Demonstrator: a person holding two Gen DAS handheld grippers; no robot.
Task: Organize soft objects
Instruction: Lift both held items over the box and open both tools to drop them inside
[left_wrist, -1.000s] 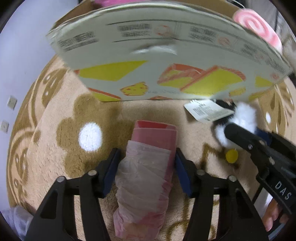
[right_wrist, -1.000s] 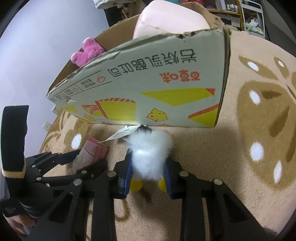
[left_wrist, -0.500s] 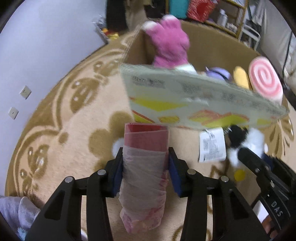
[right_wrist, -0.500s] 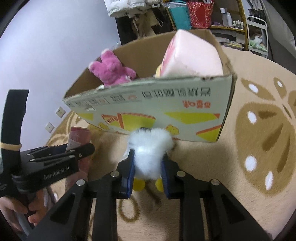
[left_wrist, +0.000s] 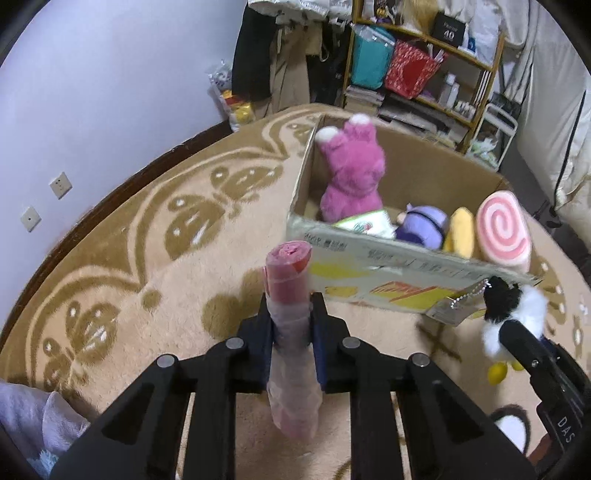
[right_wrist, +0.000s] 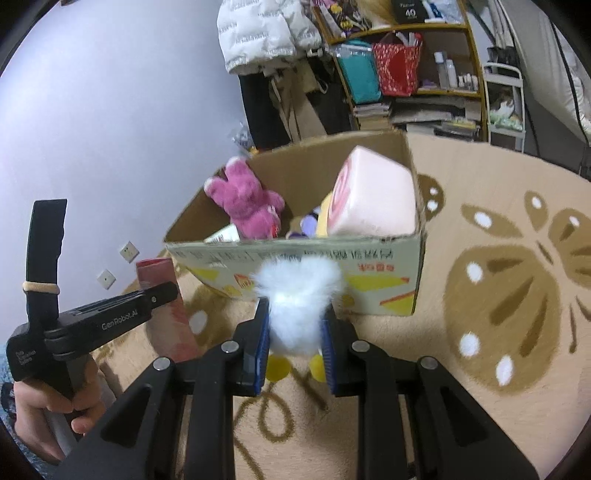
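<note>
My left gripper (left_wrist: 292, 325) is shut on a pink roll of thin plastic bags (left_wrist: 290, 288), held upright above the rug in front of the cardboard box (left_wrist: 388, 258). My right gripper (right_wrist: 295, 328) is shut on a fluffy white plush with yellow feet (right_wrist: 297, 299), just short of the box's near wall (right_wrist: 369, 280). In the left wrist view the plush (left_wrist: 517, 314) shows a black head and a paper tag. The box holds a magenta plush (left_wrist: 351, 173), a purple toy (left_wrist: 424, 225), a yellow toy (left_wrist: 460, 236) and a pink swirl cushion (left_wrist: 504, 229).
A beige patterned rug (right_wrist: 517, 295) covers the floor. A wall with sockets (left_wrist: 59, 184) stands on the left. A cluttered shelf (right_wrist: 413, 70) and hanging clothes (right_wrist: 266, 33) stand behind the box. Light fabric (left_wrist: 33, 417) lies at the lower left.
Both grippers have risen with their loads. The view has moved from the box's side wall up to above its rim, so the toys inside now show.
</note>
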